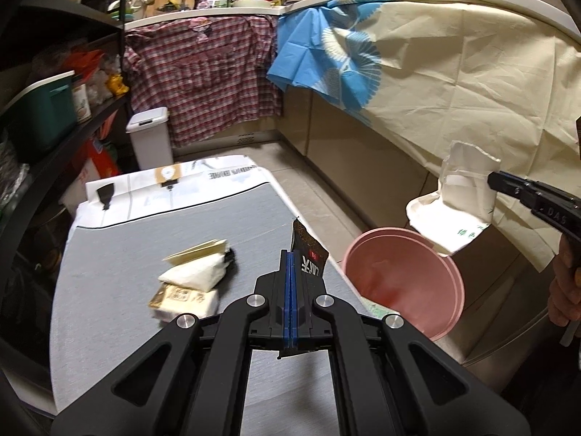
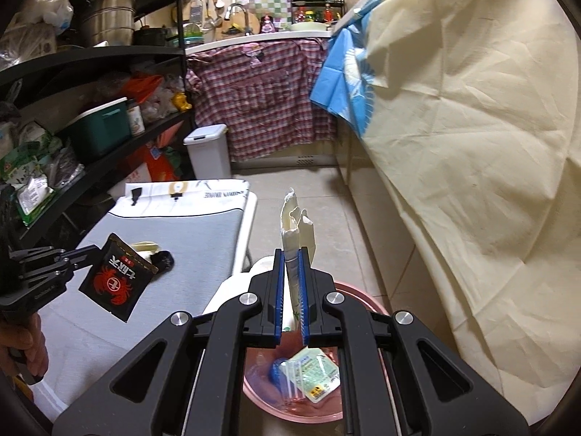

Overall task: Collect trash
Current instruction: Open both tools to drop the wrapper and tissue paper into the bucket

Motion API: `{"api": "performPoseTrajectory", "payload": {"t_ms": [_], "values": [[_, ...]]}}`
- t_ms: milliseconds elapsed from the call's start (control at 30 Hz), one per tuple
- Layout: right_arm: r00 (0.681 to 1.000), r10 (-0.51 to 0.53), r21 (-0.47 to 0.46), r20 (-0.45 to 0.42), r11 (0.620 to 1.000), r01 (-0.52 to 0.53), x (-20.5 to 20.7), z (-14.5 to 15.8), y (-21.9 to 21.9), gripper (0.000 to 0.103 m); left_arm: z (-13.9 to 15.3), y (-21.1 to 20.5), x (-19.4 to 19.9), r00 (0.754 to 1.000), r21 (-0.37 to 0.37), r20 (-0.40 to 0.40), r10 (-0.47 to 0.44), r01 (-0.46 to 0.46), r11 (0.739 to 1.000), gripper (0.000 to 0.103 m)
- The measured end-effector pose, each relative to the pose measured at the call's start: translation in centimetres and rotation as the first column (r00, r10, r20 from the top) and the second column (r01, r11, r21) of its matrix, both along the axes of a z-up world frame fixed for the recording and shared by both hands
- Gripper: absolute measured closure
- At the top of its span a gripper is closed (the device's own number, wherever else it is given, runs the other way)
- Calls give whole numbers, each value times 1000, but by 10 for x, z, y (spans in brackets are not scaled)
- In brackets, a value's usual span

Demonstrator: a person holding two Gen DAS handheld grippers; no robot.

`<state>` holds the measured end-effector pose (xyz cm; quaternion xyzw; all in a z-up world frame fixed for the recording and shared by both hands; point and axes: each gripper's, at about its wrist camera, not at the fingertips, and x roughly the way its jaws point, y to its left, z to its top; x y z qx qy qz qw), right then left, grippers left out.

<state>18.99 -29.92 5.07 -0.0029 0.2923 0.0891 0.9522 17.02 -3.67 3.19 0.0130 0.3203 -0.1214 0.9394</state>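
Observation:
My left gripper (image 1: 290, 254) is shut on a black snack packet (image 1: 308, 250) with red print, held above the right edge of the grey table (image 1: 152, 232). The same black packet (image 2: 116, 276) hangs from the left gripper (image 2: 96, 250) in the right wrist view. My right gripper (image 2: 289, 254) is shut on a torn cream wrapper (image 2: 296, 225), held over the pink bin (image 2: 290, 405). In the left wrist view the cream wrapper (image 1: 468, 181) hangs above the pink bin (image 1: 403, 283), pinched by the right gripper (image 1: 492, 180). White and tan packets (image 1: 192, 279) lie on the table.
The pink bin holds a few wrappers (image 2: 312, 376). A cream and blue cloth (image 1: 435, 72) drapes off the counter on the right. A white lidded bin (image 1: 150, 138) stands by dark shelves (image 2: 90, 58) on the left. A plaid cloth (image 1: 203, 76) hangs at the back.

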Motion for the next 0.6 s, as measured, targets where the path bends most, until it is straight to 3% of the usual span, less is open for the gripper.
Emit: {"api": "performPoseTrajectory", "payload": {"t_ms": [600], "values": [[996,-79,-42,-49,996,77,6,-12,-25,95,-5,-77,21,994,-28,-5,-113,113,993,103]]}}
